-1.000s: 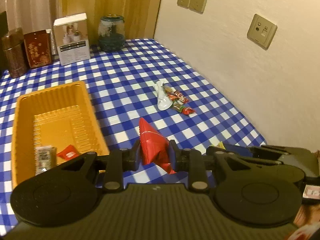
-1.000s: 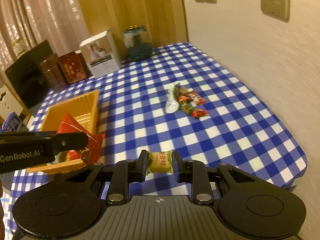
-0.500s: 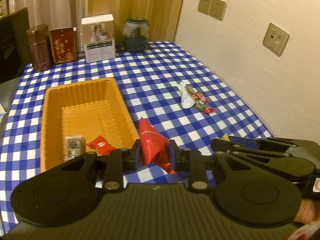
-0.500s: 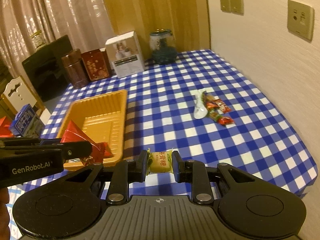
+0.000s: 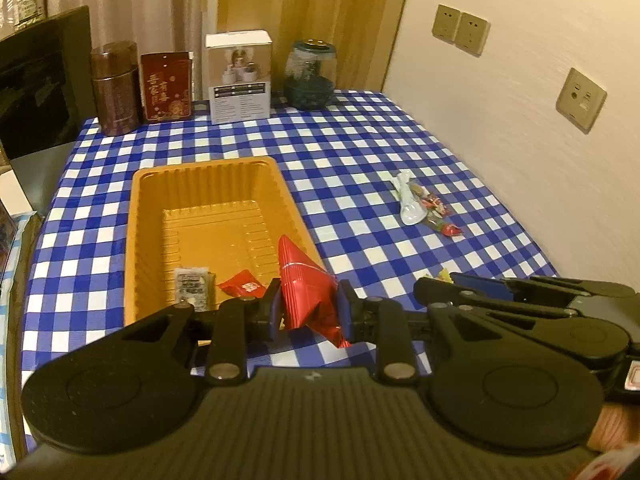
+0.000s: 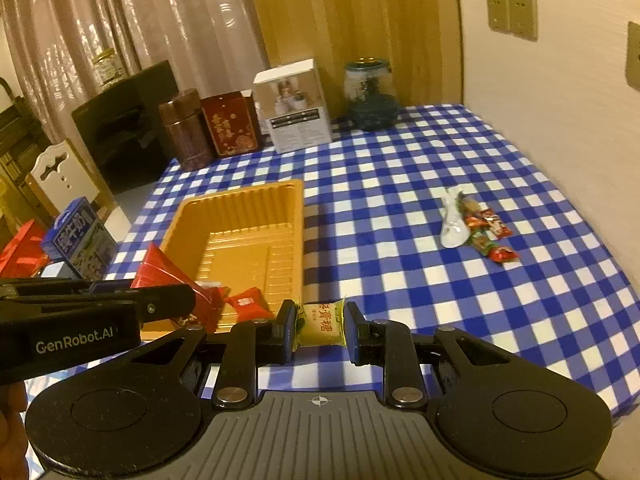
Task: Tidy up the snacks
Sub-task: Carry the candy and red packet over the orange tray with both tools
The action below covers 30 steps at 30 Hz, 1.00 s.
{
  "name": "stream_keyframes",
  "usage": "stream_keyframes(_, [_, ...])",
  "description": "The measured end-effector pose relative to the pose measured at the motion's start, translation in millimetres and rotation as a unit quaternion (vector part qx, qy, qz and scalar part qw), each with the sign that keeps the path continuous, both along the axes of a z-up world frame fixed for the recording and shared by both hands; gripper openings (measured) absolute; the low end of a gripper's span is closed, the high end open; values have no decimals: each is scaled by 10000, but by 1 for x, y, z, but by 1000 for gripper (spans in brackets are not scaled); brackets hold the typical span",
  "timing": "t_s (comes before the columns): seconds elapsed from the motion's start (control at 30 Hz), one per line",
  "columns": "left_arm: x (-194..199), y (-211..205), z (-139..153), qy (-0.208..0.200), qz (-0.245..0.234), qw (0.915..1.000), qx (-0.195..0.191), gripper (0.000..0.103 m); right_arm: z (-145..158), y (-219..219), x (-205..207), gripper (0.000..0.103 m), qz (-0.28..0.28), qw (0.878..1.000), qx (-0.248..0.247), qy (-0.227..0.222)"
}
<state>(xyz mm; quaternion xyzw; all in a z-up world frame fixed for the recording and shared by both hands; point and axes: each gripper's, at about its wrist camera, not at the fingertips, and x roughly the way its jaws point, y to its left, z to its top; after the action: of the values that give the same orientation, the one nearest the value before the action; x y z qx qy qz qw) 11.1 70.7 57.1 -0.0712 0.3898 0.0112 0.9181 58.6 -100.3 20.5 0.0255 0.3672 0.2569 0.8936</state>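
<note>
Fingers, left gripper [image 5: 308, 314]: clamped on red foil packet [image 5: 306, 290], pads press its crumpled lower half, pointed top sticks up free.
Fingers, right gripper [image 6: 320, 326]: clamped on yellow candy [image 6: 320, 322], pinched across its short sides so the printed face stays up.
Why held so: one snack per hand, each pinched at mid-body, likely so neither slips while carried to the tray.
Orange tray [image 5: 140, 216]: sits on the checked tablecloth [image 5: 360, 140], open side up, long edge toward the camera; it looks like the collecting spot.
Already in tray: grey sachet [image 5: 192, 286] and small red candy [image 5: 242, 286], both at the near end, just beside each other.
Red foil packet position: over the tray's near right corner, not yet down.
Yellow candy position: just off the tray's near right edge, above the cloth.
Loose pile [image 6: 478, 228]: white wrapper plus several red and green candies, well apart from tray, near the wall side; not yet sorted.
Back row: brown canister [image 5: 114, 88], red tin [image 5: 166, 86], white box [image 5: 240, 76], glass jar [image 5: 310, 76] stand upright against the far edge, clear of the work.
Step judged: drop-off into tray next; pile remains after.
</note>
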Motion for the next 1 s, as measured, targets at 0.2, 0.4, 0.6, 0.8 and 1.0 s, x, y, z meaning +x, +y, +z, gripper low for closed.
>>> stream_keyframes(0.2, [1, 16, -4, 36, 127, 9999, -36, 25, -4, 17, 5, 26, 140, 9999, 23, 34])
stream_keyframes(0.4, [3, 40, -7, 31, 372, 9993, -15, 25, -6, 30, 13, 26, 261, 9997, 17, 39])
stream_keyframes(0.6, [8, 68, -11, 48, 624, 9980, -22, 25, -12, 46, 26, 26, 348, 9993, 43, 99])
stream_keyframes(0.8, [17, 84, -19, 99, 743, 9972, -54, 25, -20, 60, 40, 26, 439, 9988, 94, 192])
stream_keyframes(1.0, [29, 91, -27, 177, 765, 9969, -35, 25, -28, 73, 52, 26, 508, 9984, 107, 242])
